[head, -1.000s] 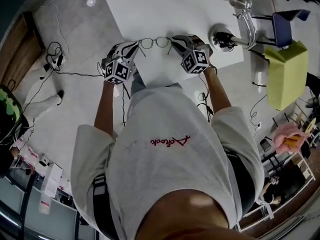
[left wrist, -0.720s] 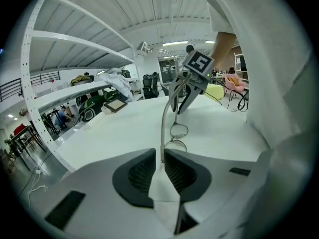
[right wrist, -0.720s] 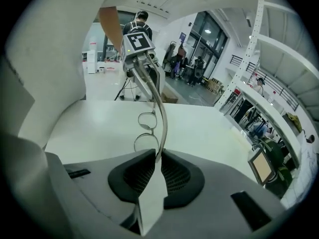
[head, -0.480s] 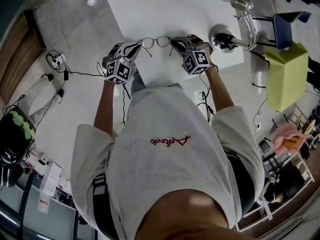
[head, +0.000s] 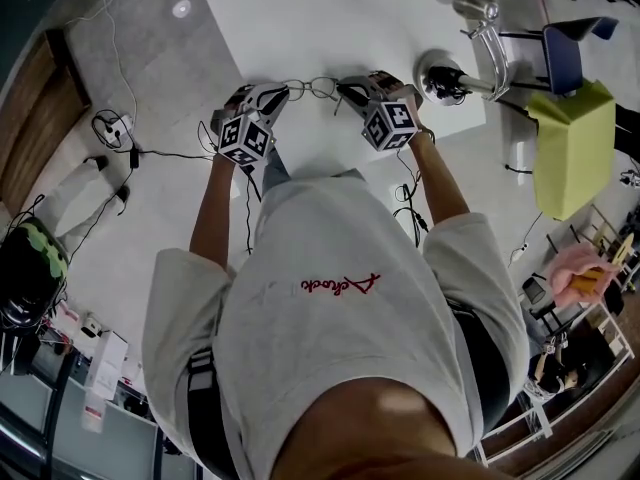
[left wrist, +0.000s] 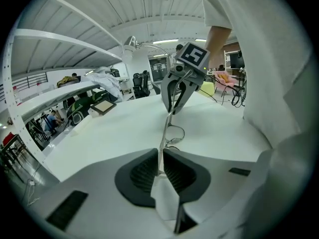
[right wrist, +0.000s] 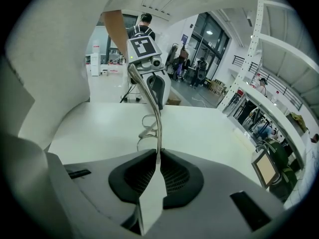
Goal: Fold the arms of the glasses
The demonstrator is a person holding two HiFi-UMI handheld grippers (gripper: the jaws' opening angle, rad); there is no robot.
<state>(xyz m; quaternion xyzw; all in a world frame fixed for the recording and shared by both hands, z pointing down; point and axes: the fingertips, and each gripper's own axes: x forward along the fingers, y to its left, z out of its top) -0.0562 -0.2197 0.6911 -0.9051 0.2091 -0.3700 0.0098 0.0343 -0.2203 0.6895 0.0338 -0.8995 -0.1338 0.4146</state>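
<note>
Thin metal-framed glasses (head: 312,88) hang just above the near edge of the white table (head: 330,18), held between my two grippers. My left gripper (head: 279,95) is shut on the end of one arm of the glasses (left wrist: 164,133); the thin arm runs straight out from between its dark pads (left wrist: 142,171). My right gripper (head: 346,90) is shut on the other arm, which curves up from its pads (right wrist: 177,176) toward the lenses (right wrist: 146,129). Each gripper view shows the opposite gripper beyond the glasses, the right gripper (left wrist: 175,91) and the left gripper (right wrist: 149,83).
A chrome desk lamp (head: 478,30) stands on its round base (head: 440,73) at the table's right edge, close to my right gripper. A blue chair (head: 575,36) and a yellow-green cover (head: 573,148) lie further right. Cables (head: 115,128) trail on the floor at left.
The two grippers have drawn a little closer together and shifted slightly away from the body, and the glasses between them look narrower. Both stay shut on the arms.
</note>
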